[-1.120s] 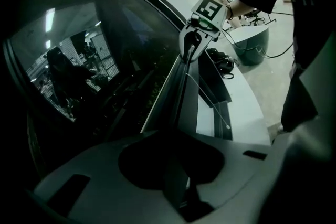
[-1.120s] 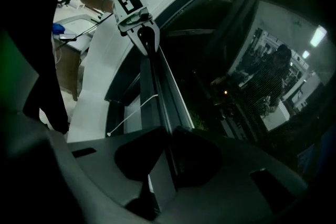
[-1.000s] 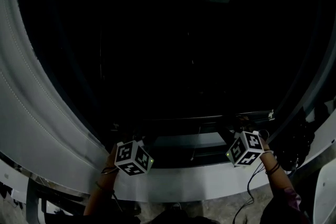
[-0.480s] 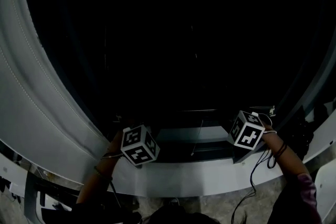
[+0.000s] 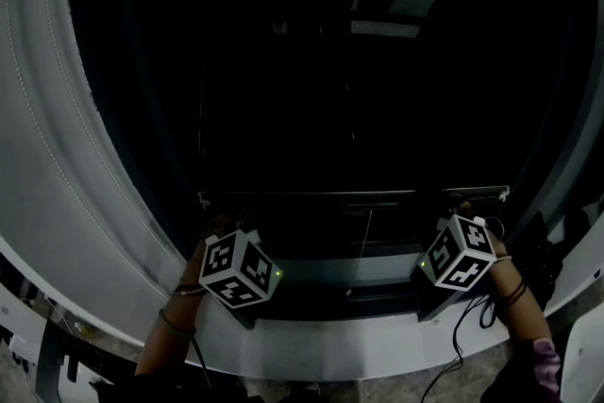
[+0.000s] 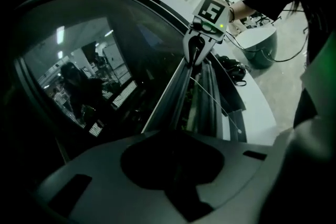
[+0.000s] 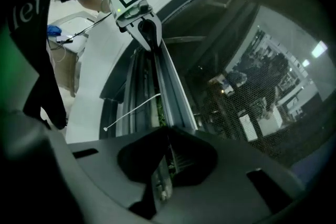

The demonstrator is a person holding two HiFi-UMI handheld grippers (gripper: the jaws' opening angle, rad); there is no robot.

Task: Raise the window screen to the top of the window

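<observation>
The window screen's bottom bar (image 5: 354,195) runs level across the dark window, a little above the sill track. My left gripper (image 5: 226,220) holds its left end and my right gripper (image 5: 460,210) its right end. In the left gripper view the bar (image 6: 173,92) runs from my own jaws (image 6: 173,149) to the right gripper (image 6: 197,50), which is clamped on it. The right gripper view shows the bar (image 7: 170,86) between my jaws (image 7: 163,165), the left gripper (image 7: 148,34) clamped on its far end, and the mesh (image 7: 252,113) above it. A white pull cord (image 7: 131,110) hangs from the bar.
A wide white window frame (image 5: 57,165) curves up the left side, and a white sill (image 5: 330,335) lies below the grippers. Dark cables and gear (image 5: 533,250) sit at the right end of the sill. The glass reflects a lit room.
The screen's bottom bar and both grippers have risen a little, and the gap between bar and sill track has grown. The head view has tilted up.
</observation>
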